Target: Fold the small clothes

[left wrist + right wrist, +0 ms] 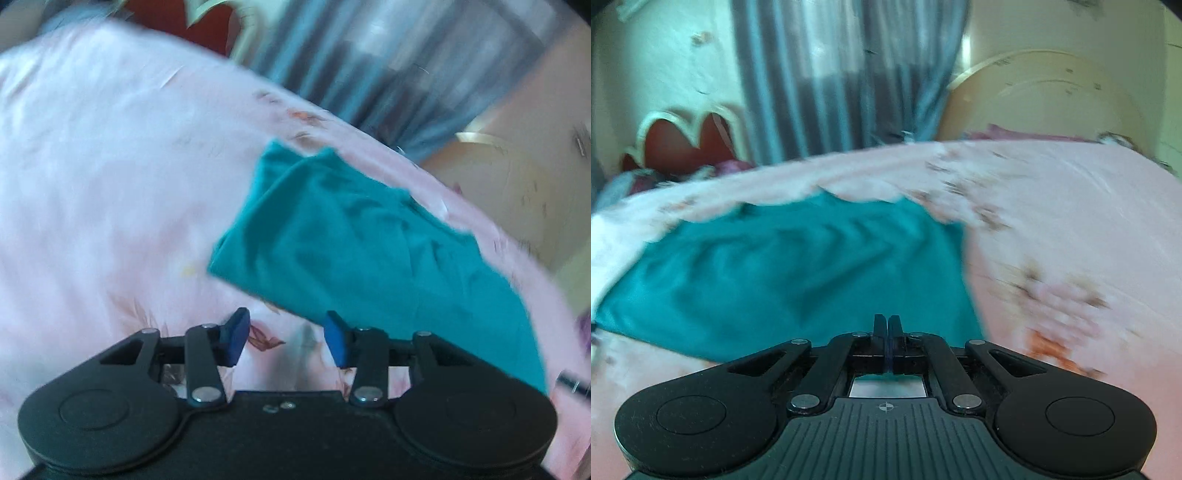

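Note:
A small teal garment [362, 243] lies folded and a little rumpled on a pink flowered bedsheet [110, 177]. My left gripper [286, 334] is open and empty, just short of the garment's near left edge. In the right wrist view the same teal garment [798, 273] spreads across the sheet [1071, 221]. My right gripper [887, 325] has its jaws pressed together at the garment's near right corner; a sliver of teal shows behind the fingers, but whether cloth is pinched is unclear.
A blue-grey curtain [846, 74] hangs behind the bed. A cream headboard with red panels [687, 140] stands at the far left. A round cream board [1045, 99] leans at the far right. The bed edge runs close behind the garment.

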`<act>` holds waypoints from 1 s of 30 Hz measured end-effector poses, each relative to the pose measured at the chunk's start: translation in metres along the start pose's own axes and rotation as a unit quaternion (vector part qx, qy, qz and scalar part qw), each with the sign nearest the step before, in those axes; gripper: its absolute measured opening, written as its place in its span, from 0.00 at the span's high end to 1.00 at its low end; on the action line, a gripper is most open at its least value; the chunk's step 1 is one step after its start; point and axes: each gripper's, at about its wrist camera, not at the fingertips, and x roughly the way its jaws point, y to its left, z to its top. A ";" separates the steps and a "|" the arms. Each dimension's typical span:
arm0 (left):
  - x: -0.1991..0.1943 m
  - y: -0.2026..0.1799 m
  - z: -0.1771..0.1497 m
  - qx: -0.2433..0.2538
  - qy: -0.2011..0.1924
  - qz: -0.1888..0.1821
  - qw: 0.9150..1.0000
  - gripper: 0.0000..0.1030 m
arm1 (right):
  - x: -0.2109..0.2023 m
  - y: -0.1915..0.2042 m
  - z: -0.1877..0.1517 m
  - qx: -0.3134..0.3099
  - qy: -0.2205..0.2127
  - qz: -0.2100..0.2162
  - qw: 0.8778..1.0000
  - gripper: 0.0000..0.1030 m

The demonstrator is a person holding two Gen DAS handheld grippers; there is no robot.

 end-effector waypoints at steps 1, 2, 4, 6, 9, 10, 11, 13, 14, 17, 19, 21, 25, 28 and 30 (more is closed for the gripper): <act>0.004 0.005 0.000 -0.024 -0.014 -0.009 1.000 0.59 | 0.006 0.008 0.004 0.003 0.002 0.014 1.000 1.00; 0.009 0.010 0.002 -0.049 -0.024 -0.018 0.998 0.59 | 0.012 0.016 0.008 0.008 0.004 0.030 1.000 1.00; 0.019 0.017 0.008 -0.094 -0.040 -0.036 0.994 0.59 | 0.028 0.029 0.016 0.021 0.013 0.060 0.998 1.00; 0.030 0.021 0.014 -0.135 -0.050 -0.058 0.988 0.59 | 0.050 0.044 0.023 0.026 0.029 0.081 0.996 1.00; 0.045 0.022 0.021 -0.165 -0.056 -0.069 0.982 0.70 | 0.084 0.062 0.029 0.031 0.054 0.102 0.993 1.00; 0.048 0.022 0.023 -0.164 -0.054 -0.066 0.983 0.81 | 0.093 0.066 0.030 0.034 0.061 0.107 0.992 1.00; 0.052 0.021 0.026 -0.163 -0.047 -0.065 0.983 0.87 | 0.101 0.071 0.032 0.036 0.065 0.112 0.991 1.00; 0.047 0.015 0.030 -0.156 -0.052 -0.058 0.985 0.88 | 0.109 0.078 0.036 0.036 0.065 0.122 0.990 1.00; 0.040 0.012 0.032 -0.147 -0.064 -0.063 0.985 0.88 | 0.110 0.082 0.038 0.032 0.062 0.127 0.989 1.00; 0.028 0.007 0.032 -0.136 -0.077 -0.071 0.985 0.87 | 0.115 0.090 0.042 0.026 0.058 0.145 0.987 1.00; 0.034 0.012 0.029 -0.147 -0.067 -0.051 0.986 0.78 | 0.130 0.095 0.038 0.013 0.087 0.130 0.988 1.00; 0.044 0.023 0.026 -0.172 -0.052 -0.047 0.983 0.77 | 0.143 0.095 0.033 0.015 0.110 0.124 0.986 1.00; 0.046 0.027 0.029 -0.169 -0.048 -0.055 0.983 0.78 | 0.125 0.098 0.041 0.022 0.078 0.127 0.989 1.00; 0.047 0.025 0.033 -0.157 -0.042 -0.058 0.985 0.87 | 0.142 0.106 0.032 0.009 0.124 0.106 0.987 1.00; 0.044 0.021 0.036 -0.146 -0.045 -0.058 0.987 0.89 | 0.143 0.109 0.035 0.006 0.120 0.100 0.988 1.00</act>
